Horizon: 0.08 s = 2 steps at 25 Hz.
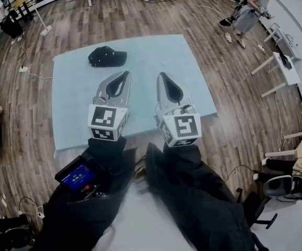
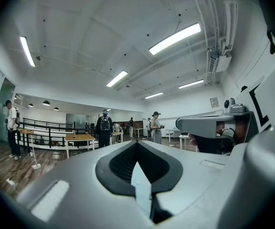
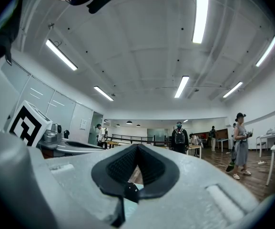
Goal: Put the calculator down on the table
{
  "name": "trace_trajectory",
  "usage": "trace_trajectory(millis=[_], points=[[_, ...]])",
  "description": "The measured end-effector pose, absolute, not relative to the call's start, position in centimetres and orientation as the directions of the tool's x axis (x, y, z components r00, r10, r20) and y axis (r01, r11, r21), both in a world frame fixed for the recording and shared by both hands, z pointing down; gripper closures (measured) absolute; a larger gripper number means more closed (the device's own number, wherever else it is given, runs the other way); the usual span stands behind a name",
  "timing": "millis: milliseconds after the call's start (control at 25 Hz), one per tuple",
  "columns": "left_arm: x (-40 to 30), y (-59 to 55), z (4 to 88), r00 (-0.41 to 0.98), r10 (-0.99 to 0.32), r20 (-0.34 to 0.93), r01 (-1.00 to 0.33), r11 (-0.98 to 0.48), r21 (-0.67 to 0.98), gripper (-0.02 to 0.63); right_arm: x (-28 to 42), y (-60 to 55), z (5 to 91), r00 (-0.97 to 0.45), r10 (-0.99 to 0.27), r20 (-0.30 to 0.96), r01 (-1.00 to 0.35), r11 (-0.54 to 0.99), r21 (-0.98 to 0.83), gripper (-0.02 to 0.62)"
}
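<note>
Left tongs (image 1: pixel 124 75): held level over the near half of the worktop (image 1: pixel 192 61); the jaws are brought fully together, with nothing between them.
Right tongs (image 1: pixel 161 76): held just beside the left pair, at its 3 o'clock; the tips are seen pressed together and nothing is carried.
Calculator: not made out in any view. A dark device with a blue screen (image 1: pixel 77 177) is seen at 7 o'clock, by the left sleeve; whether it is the calculator cannot be told.
Worktop: light blue; a black cap (image 1: pixel 107 56) lies toward its 11 o'clock.
Handling: a calculator is judged light and stiff, with a smooth, slippery shell and a display easily scratched.
Hold: the long edges near the middle are judged best, with keys and display left untouched.
</note>
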<state>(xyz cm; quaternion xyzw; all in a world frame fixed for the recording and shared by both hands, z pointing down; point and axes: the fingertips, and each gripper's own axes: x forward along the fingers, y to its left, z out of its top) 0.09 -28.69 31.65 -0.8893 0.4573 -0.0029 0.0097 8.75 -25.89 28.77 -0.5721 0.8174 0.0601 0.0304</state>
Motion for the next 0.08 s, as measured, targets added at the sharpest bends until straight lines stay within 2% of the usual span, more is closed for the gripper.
trace_trajectory(millis=[80], points=[[0.26,-28.50,31.68,0.586,-0.810,-0.006,-0.810,-0.586,-0.020,0.604,8.77,-25.71,28.88,-0.345,-0.931,-0.122,-0.938,0.339,0.066,0.595]])
